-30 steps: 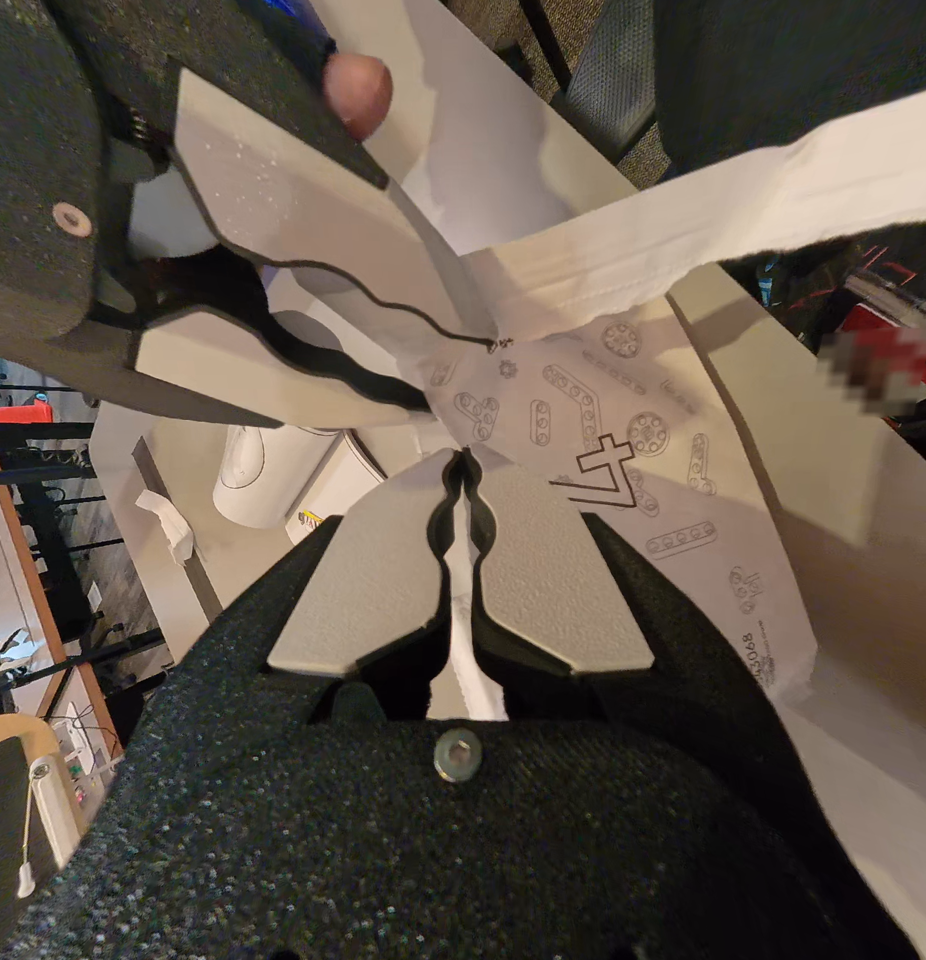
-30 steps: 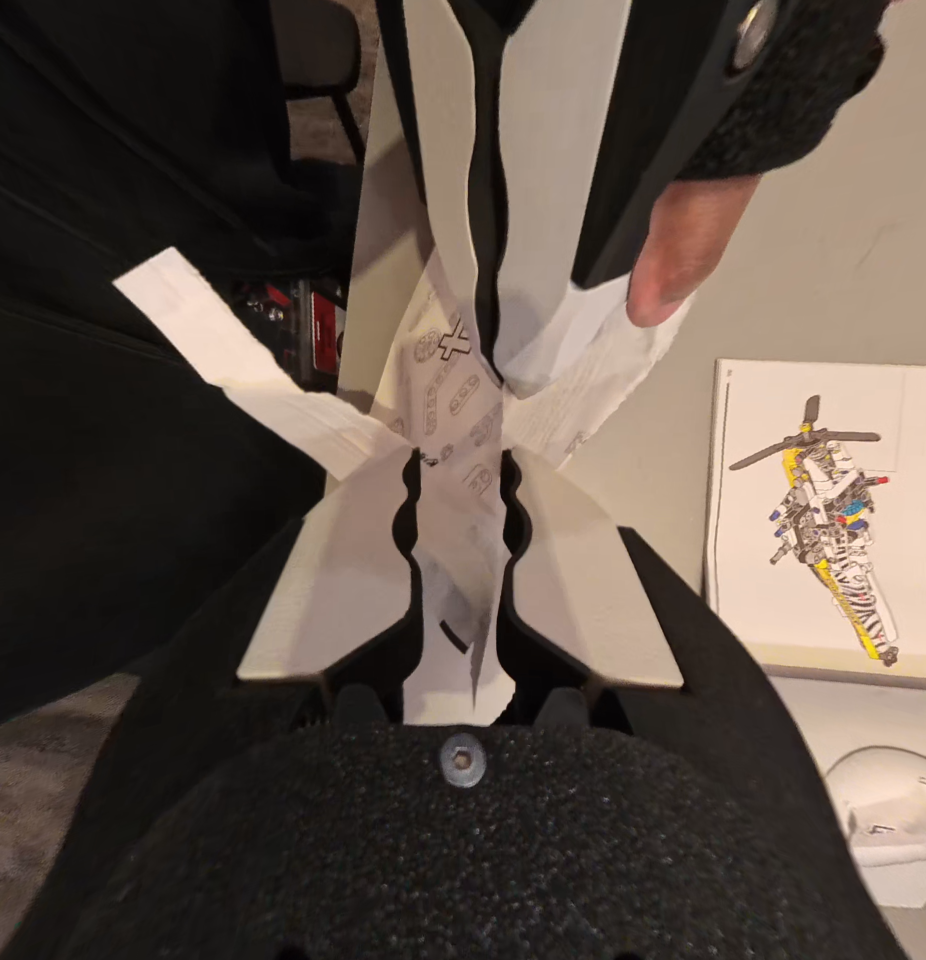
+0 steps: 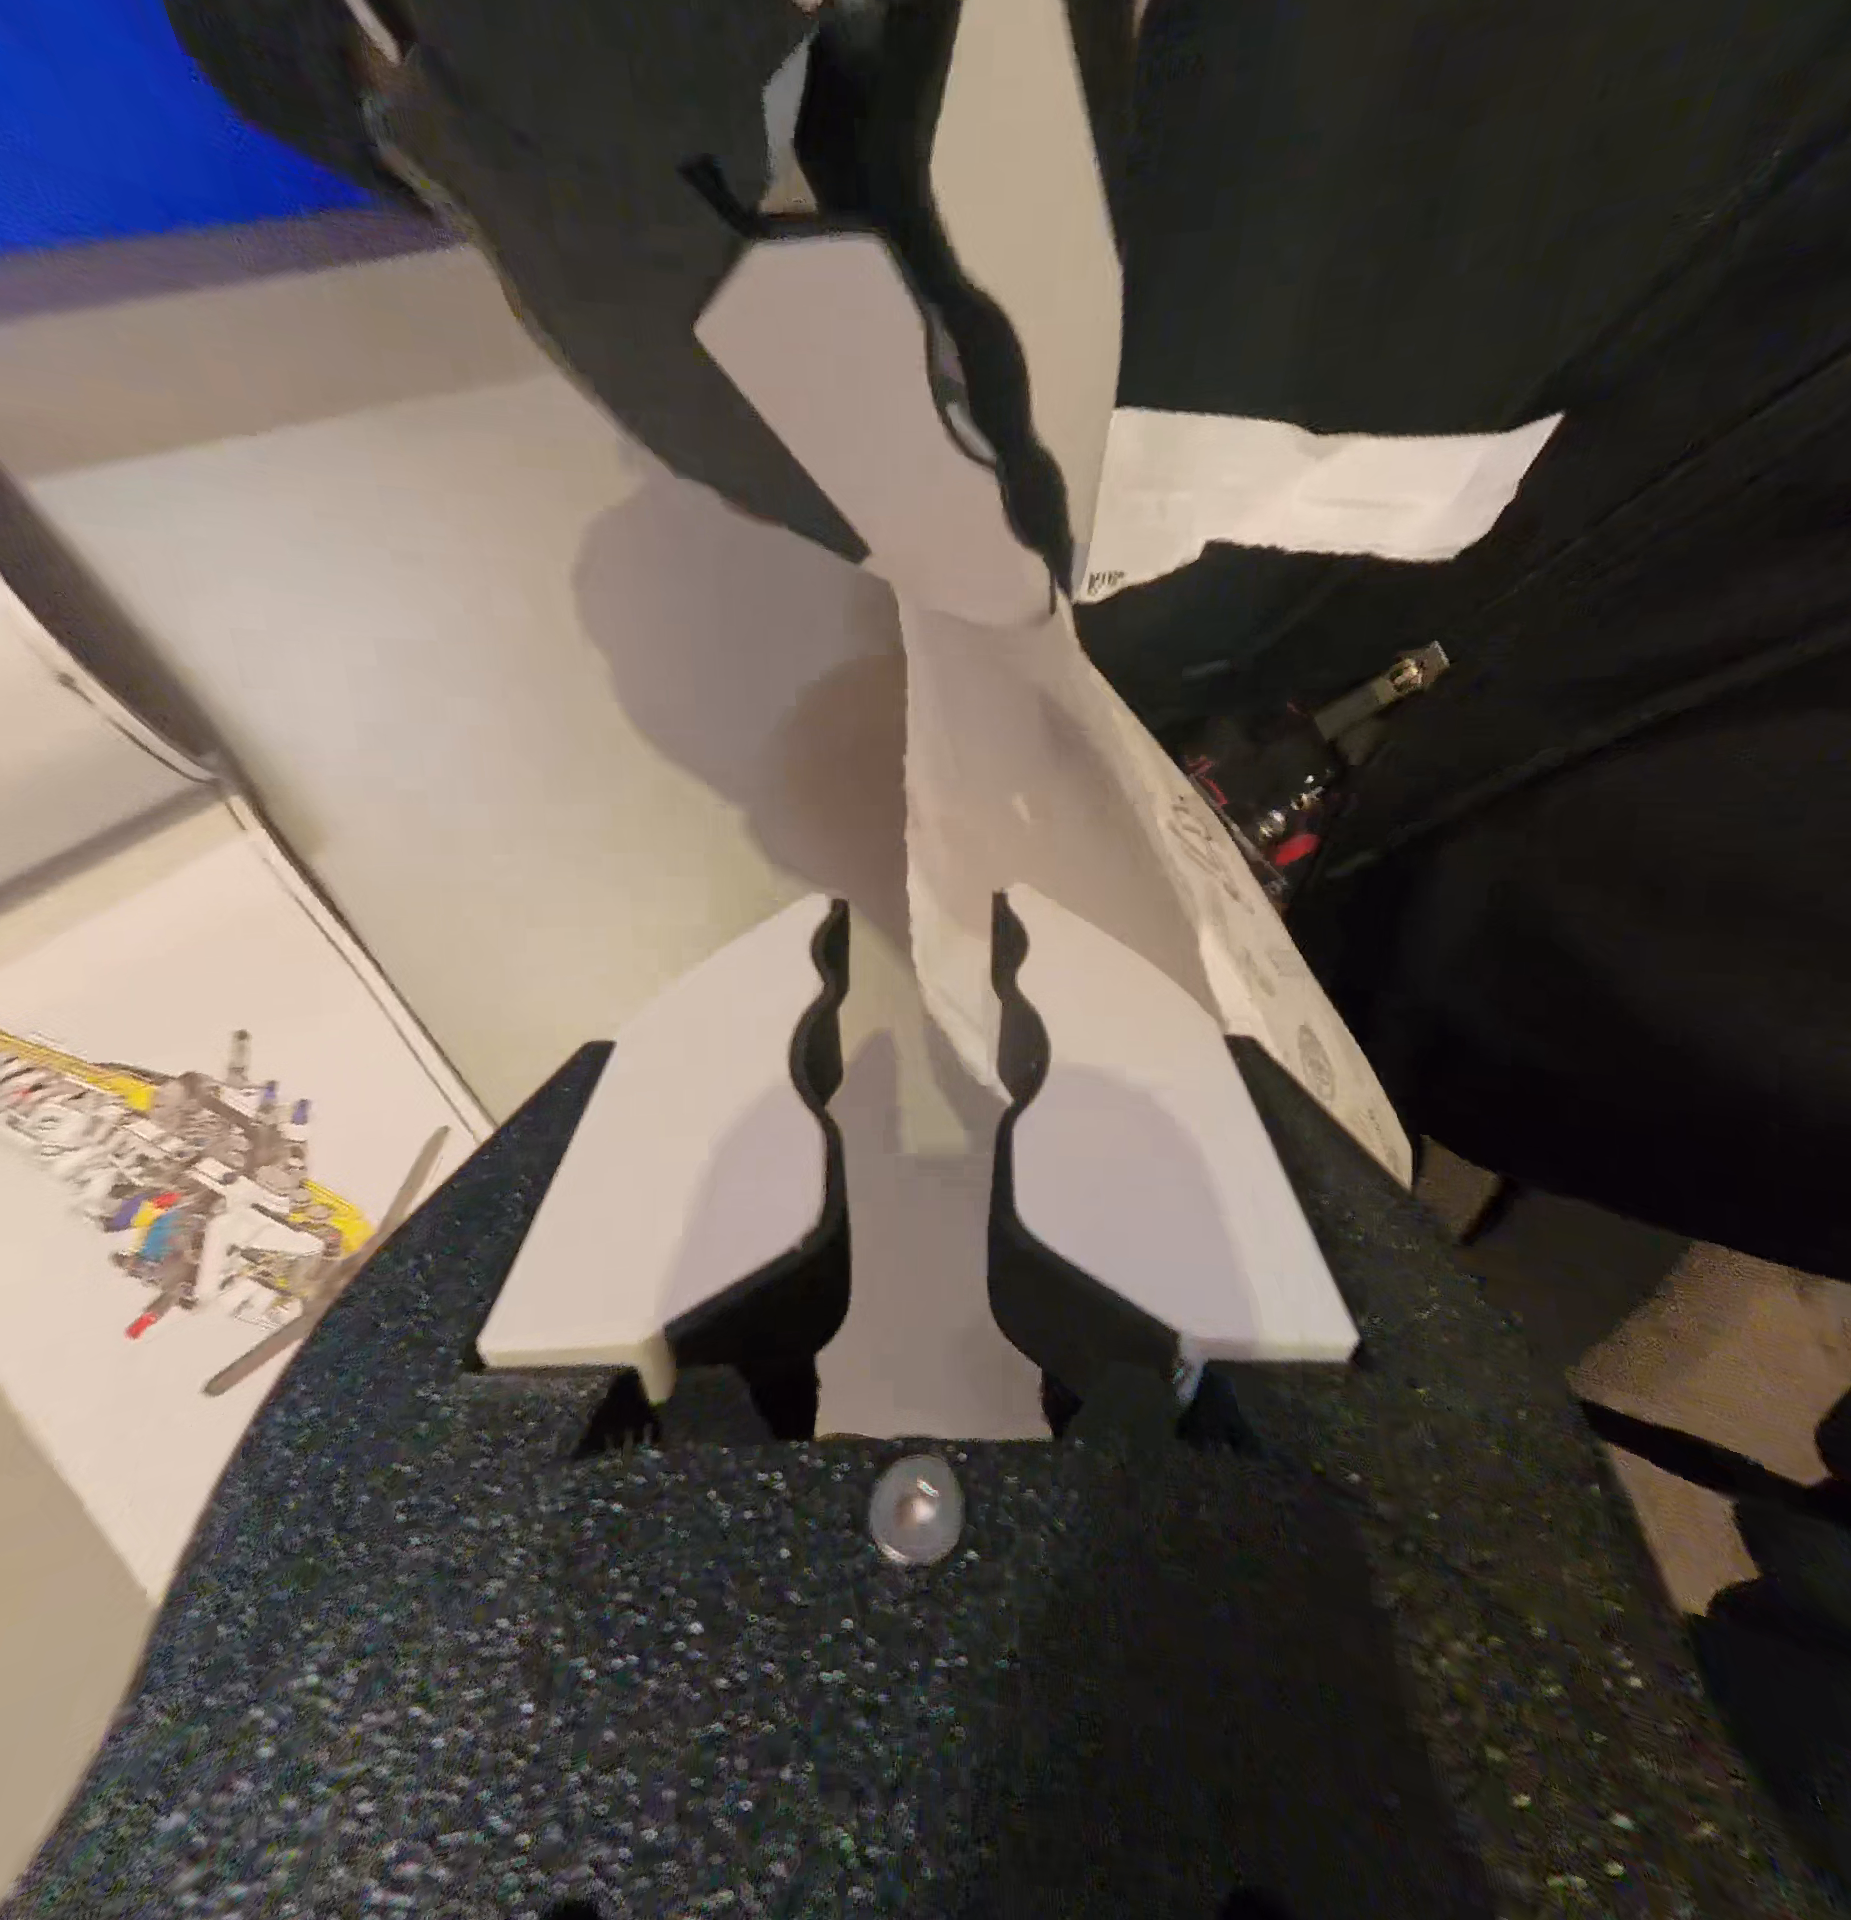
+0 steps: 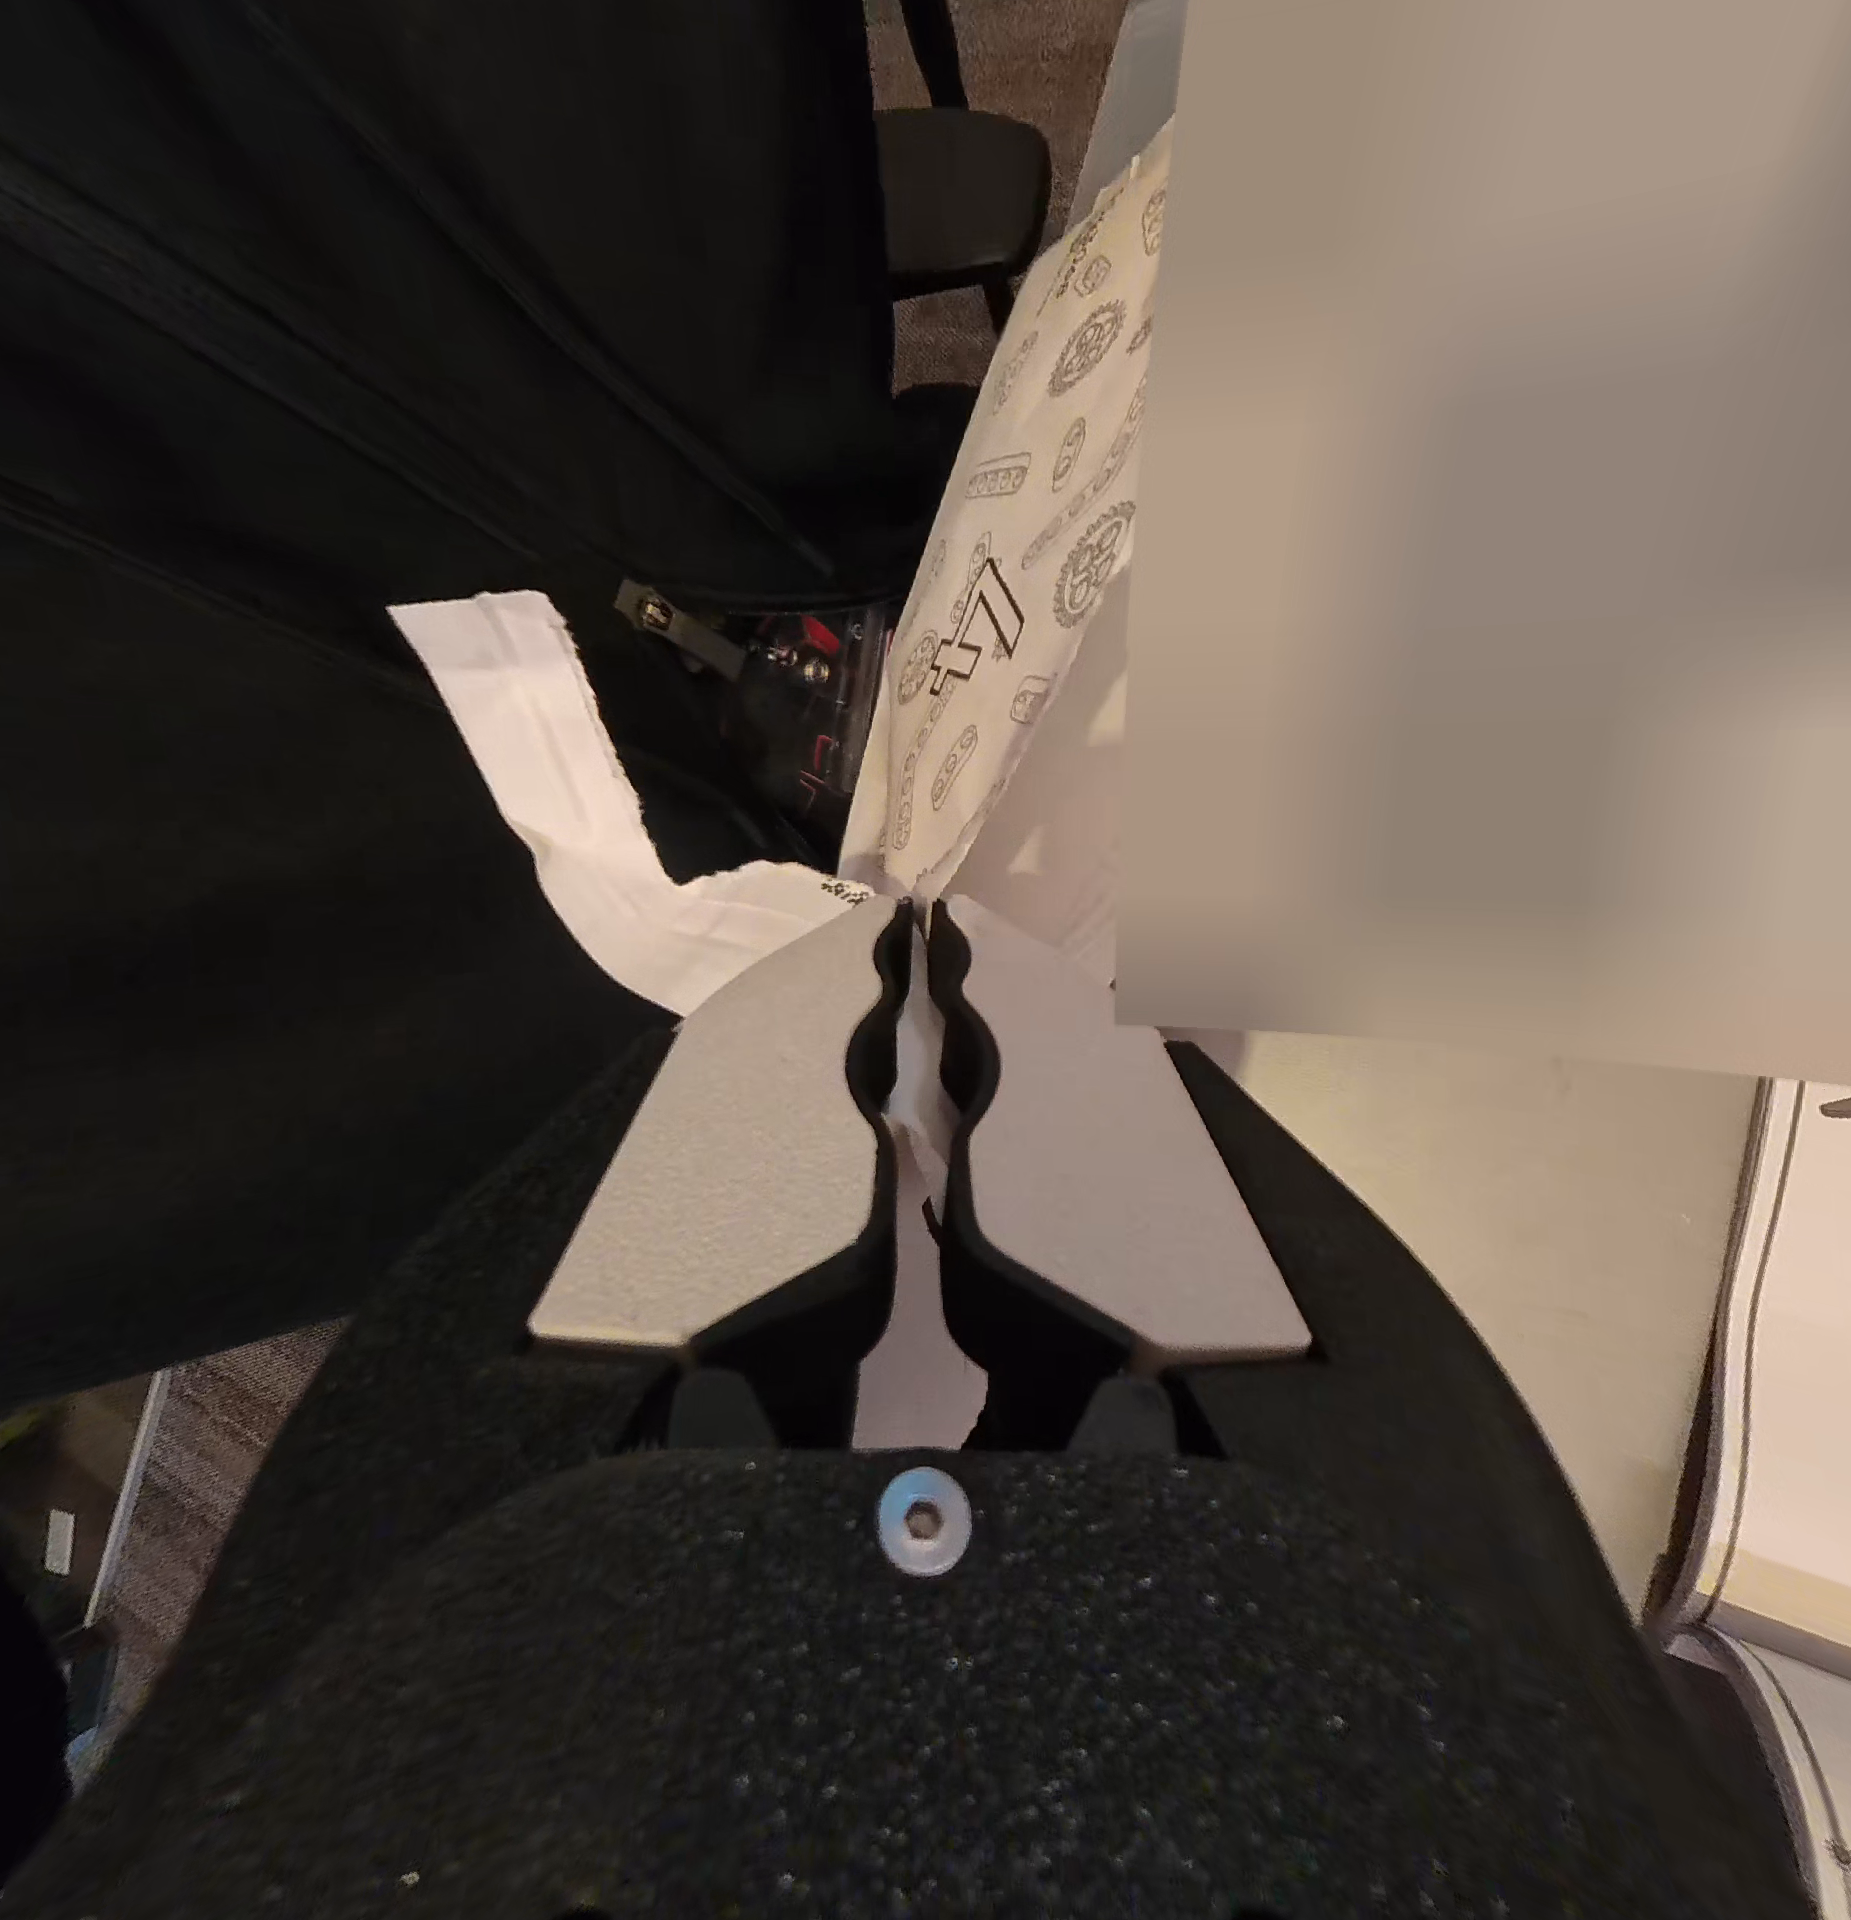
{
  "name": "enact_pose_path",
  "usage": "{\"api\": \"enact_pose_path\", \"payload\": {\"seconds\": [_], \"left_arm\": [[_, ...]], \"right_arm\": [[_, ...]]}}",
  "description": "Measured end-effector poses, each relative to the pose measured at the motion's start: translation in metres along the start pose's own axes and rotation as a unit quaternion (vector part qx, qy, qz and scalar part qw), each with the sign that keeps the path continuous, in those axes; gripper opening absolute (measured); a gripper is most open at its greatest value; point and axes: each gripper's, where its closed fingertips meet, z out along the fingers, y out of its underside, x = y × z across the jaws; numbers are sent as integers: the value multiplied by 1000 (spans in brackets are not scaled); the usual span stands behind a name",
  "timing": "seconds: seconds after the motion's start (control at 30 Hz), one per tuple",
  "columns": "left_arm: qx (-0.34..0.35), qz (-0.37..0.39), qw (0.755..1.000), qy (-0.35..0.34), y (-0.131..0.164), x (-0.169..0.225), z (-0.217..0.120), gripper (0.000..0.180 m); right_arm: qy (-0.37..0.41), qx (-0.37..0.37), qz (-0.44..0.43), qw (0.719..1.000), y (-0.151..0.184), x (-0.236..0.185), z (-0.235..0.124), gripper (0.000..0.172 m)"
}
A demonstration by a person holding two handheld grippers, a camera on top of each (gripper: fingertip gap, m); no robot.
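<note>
The right gripper [image 4: 919,904] is clamped on a white paper bag [image 4: 1014,582] printed with part outlines, the paper pinched between its pads at frame centre – a torn strip [image 4: 526,727] trails to the left. The left gripper [image 3: 919,909] stands open, the bag's edge [image 3: 1014,831] loose between its fingers. A booklet [image 3: 173,1195] lies on the table [image 3: 433,644], lower left.

An indoor office or hobby workspace: a pale desk [image 3: 401,644] holds a printed building-toy instruction booklet [image 3: 121,1195], a black chair [image 4: 952,197] stands on grey carpet [image 4: 942,343] behind, and a blue panel [image 3: 90,114] fills one corner.
</note>
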Motion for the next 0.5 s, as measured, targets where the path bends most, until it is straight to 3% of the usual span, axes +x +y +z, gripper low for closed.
{"api": "enact_pose_path", "payload": {"seconds": [0.03, 0.23, 0.33, 0.5], "left_arm": [[-18, -10, 1000, 9, 5, -2, 2, 29], [-99, -66, 989, 92, 30, 8, 25, 33], [-105, -77, 982, 137, 30, 20, 36, 7], [-95, -88, 981, 145, 28, 17, 51, 1]], "right_arm": [[-1, 1, -1, 1000, 0, -1, 0, 2], [-8, 7, -4, 1000, 6, -5, -2, 2], [-38, 23, 1, 999, 8, -11, -2, 2], [-131, 79, 15, 988, 2, -28, -11, 1]]}}
